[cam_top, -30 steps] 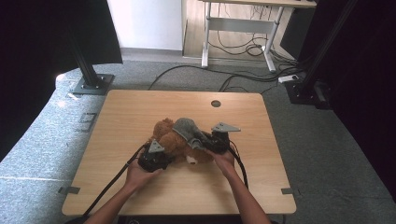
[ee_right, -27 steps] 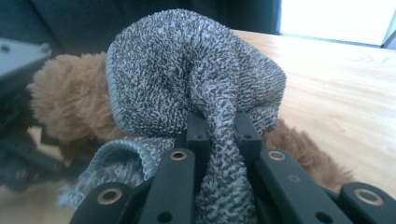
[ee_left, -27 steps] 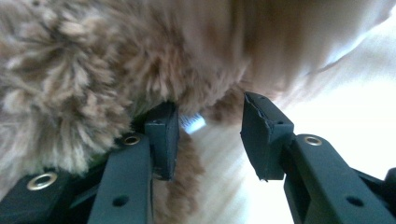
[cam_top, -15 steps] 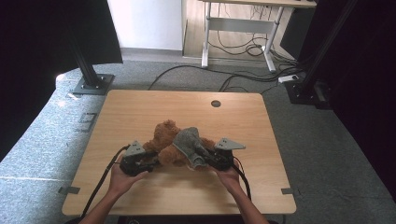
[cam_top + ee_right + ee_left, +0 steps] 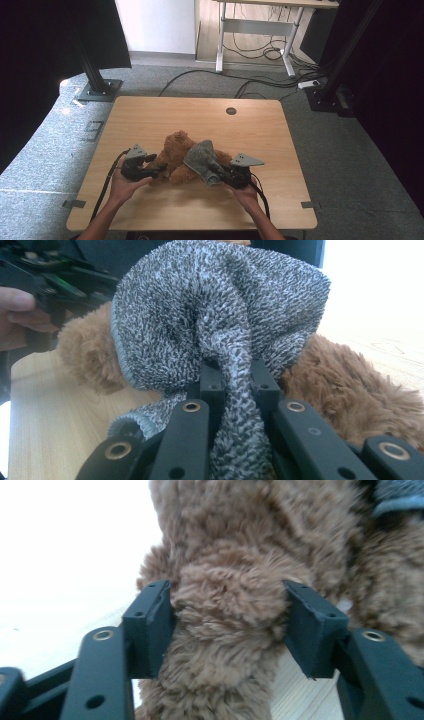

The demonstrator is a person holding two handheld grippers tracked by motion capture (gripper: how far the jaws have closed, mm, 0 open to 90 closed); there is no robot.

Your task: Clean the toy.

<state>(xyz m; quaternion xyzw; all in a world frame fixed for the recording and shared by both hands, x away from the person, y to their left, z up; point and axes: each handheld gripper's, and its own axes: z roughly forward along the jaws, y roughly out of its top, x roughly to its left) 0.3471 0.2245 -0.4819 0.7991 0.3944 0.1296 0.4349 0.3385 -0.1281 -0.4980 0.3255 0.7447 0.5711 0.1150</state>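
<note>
On the table you have one teddy bear, one grey knitted garment and two grippers. Starting at the left: your left gripper sits against the bear's left side. In the left gripper view, one furry limb lies between the jaws. The jaws have just been opening, and the right pad stands at the edge of the fur, so you cannot tell whether they still press on the limb. At the centre, the bear lies near the front half of the table, with the garment draped over its right side. At the right, your right gripper is clamped on a bunched fold of the garment.
</note>
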